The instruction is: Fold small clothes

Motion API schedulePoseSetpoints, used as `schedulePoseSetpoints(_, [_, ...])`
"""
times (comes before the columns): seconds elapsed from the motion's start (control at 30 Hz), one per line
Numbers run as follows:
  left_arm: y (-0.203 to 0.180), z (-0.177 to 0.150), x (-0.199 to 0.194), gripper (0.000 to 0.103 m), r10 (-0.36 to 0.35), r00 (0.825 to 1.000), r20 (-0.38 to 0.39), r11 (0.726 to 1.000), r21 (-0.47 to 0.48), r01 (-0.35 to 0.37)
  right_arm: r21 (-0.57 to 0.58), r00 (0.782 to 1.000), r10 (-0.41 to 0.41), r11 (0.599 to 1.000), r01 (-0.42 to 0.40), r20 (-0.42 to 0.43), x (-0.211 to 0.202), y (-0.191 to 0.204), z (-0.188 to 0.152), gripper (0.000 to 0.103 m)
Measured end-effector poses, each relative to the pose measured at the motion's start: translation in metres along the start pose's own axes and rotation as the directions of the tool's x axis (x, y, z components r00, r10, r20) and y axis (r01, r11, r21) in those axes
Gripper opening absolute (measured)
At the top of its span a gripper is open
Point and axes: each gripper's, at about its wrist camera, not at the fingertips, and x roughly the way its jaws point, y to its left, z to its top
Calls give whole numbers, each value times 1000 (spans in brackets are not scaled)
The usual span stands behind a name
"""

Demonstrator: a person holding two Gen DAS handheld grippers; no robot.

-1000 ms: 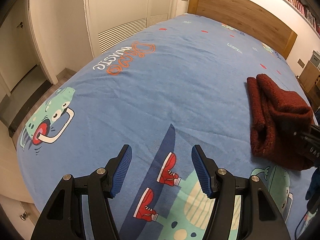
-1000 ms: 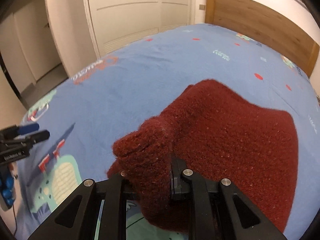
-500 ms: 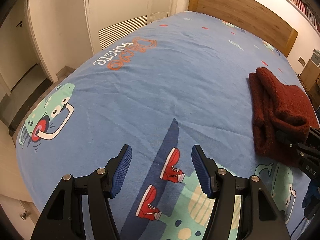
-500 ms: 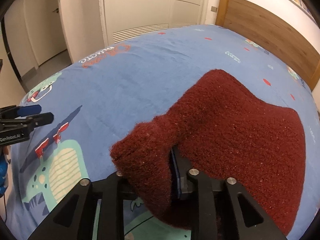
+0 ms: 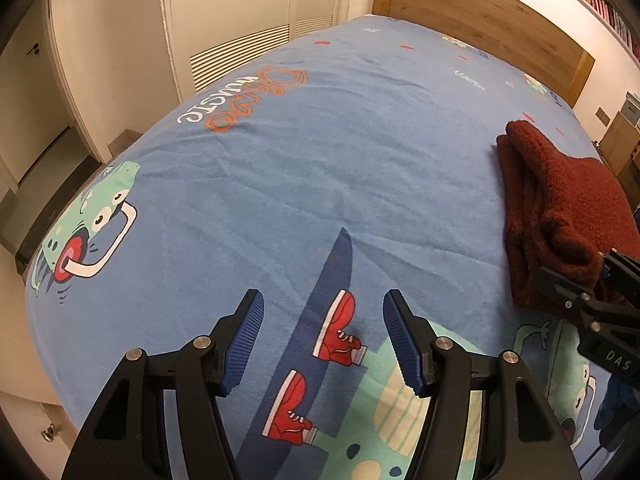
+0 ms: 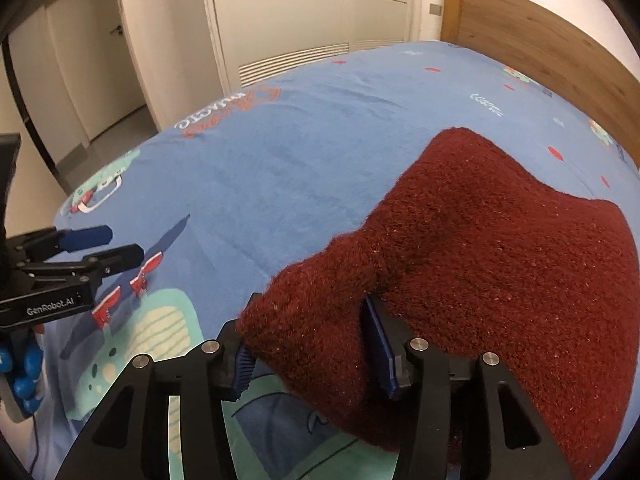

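Note:
A dark red knitted garment (image 5: 560,208) lies folded in layers on the right side of the blue bed sheet (image 5: 320,140). My right gripper (image 6: 310,320) is at its near left corner, jaws opening. The thick fold of the garment (image 6: 500,240) still sits between the blue pads (image 6: 380,344), loose rather than pinched. In the left wrist view the right gripper (image 5: 576,280) shows at the garment's near edge. My left gripper (image 5: 322,308) hovers open over the printed red shoes, with nothing between its fingers. It appears again as the left gripper (image 6: 100,246) at the left of the right wrist view.
The sheet carries cartoon dinosaur prints and orange lettering (image 5: 248,100). A wooden headboard (image 5: 480,20) closes the far end. White wardrobe doors (image 5: 240,20) and a doorway stand beyond the bed's left edge. A wooden nightstand (image 5: 624,136) is at the far right.
The right jaws have spread apart, and the pinched corner of the red garment has slackened between them. The garment has settled lower on the bed. The left gripper has stayed put.

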Motion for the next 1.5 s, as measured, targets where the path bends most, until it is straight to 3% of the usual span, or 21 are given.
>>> schedulePoseSetpoints(0.27, [-2, 0, -3, 57, 14, 1000, -10, 1000, 16, -14, -12, 1000, -17, 1000, 17, -13, 17, 16, -1, 59])
schedulePoseSetpoints(0.5, [-8, 9, -30, 57, 23, 999, 38, 999, 40, -24, 17, 999, 7, 1000, -6, -36, 19, 16, 6, 67])
schedulePoseSetpoints(0.63, [-13, 15, -45, 57, 16, 998, 62, 999, 45, -19, 74, 999, 44, 996, -45, 4, -3, 10, 15, 67])
schedulePoseSetpoints(0.97, [-48, 27, -73, 61, -29, 992, 120, 993, 113, 16, 72, 980, 167, 982, -175, 108, -66, 35, 6, 67])
schedulePoseSetpoints(1.07, [-59, 30, -73, 61, -47, 991, 125, 991, 129, 31, 136, 978, 135, 978, -156, 156, -92, 11, -8, 67])
schedulePoseSetpoints(1.23, [-80, 33, -61, 61, -82, 990, 117, 987, 144, 65, 239, 981, -61, 971, 16, 183, -125, -49, -29, 67])
schedulePoseSetpoints(1.37, [-97, 38, -49, 61, -105, 989, 101, 983, 162, 88, 399, 976, -187, 908, 130, 108, -123, -113, -51, 67])
schedulePoseSetpoints(1.5, [-116, 48, -38, 62, -118, 988, 99, 976, 195, 97, 504, 985, -152, 859, 88, 85, -107, -147, -62, 72])
